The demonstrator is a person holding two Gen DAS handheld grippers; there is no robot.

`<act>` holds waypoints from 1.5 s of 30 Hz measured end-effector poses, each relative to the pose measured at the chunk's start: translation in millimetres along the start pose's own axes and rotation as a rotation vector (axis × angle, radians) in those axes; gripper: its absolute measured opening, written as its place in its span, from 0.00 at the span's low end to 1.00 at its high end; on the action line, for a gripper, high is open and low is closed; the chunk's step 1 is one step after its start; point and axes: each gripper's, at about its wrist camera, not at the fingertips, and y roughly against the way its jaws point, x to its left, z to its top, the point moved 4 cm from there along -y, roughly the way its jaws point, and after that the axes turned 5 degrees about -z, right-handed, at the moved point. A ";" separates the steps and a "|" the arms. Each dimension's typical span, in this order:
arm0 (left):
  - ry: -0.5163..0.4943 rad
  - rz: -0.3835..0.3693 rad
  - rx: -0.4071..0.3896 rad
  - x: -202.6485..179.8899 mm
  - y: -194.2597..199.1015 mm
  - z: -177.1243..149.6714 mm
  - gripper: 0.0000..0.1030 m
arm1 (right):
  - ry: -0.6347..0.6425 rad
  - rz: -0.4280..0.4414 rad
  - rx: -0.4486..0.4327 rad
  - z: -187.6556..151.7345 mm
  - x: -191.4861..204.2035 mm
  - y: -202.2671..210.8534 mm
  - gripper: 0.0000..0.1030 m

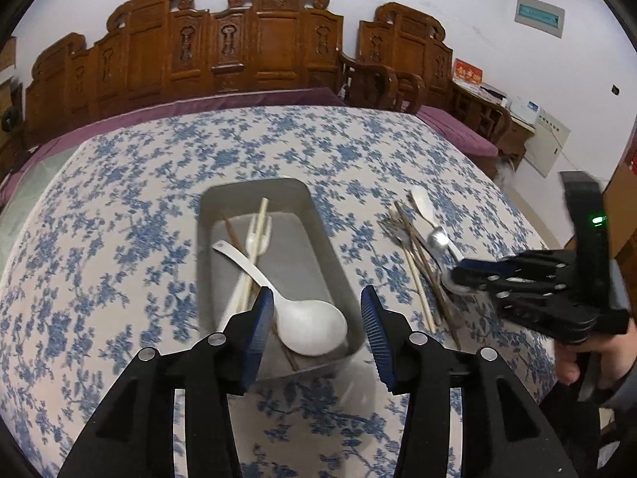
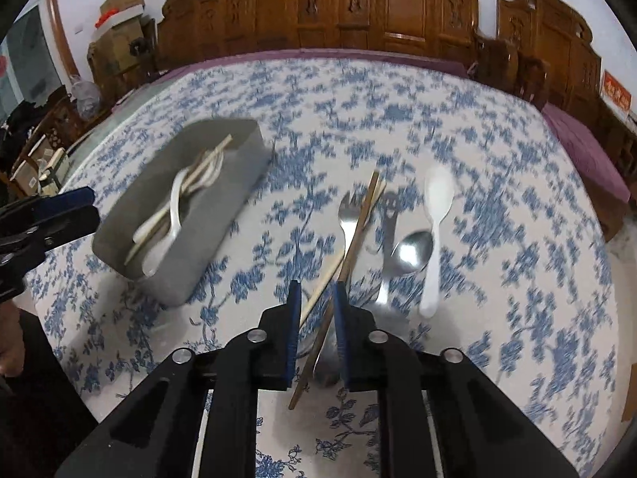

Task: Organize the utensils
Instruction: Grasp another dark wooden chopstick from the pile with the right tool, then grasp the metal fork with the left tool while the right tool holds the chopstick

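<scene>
A grey rectangular tray (image 1: 334,267) on the floral tablecloth holds a large white spoon (image 1: 306,324), a white fork and chopsticks. My left gripper (image 1: 316,330) is open and empty, just above the tray's near end. A pile of utensils lies to the tray's right: a metal fork (image 2: 348,215), a metal spoon (image 2: 412,253), a white plastic spoon (image 2: 436,215), brown and pale chopsticks (image 2: 356,235). My right gripper (image 2: 314,318) hovers low over the pile's near end with the jaws narrowly apart around the brown chopstick and a metal handle. Whether it grips them is unclear.
The tray also shows in the right wrist view (image 2: 223,215), with my left gripper at the far left. Carved wooden benches (image 1: 239,47) with purple cushions stand behind the table. The table edge is near on the right side.
</scene>
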 end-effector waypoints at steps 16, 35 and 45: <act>-0.092 -0.039 0.058 -46.1 -18.1 -21.0 0.43 | -0.011 -0.080 0.107 -4.2 2.3 -37.5 0.09; -0.095 -0.017 0.072 -55.7 -23.9 -28.5 0.43 | -0.031 -0.075 0.021 -7.5 -7.8 4.1 0.05; -0.111 -0.006 0.100 -83.8 -35.6 -29.6 0.43 | -0.058 -0.033 -0.059 -32.4 -36.9 60.4 0.05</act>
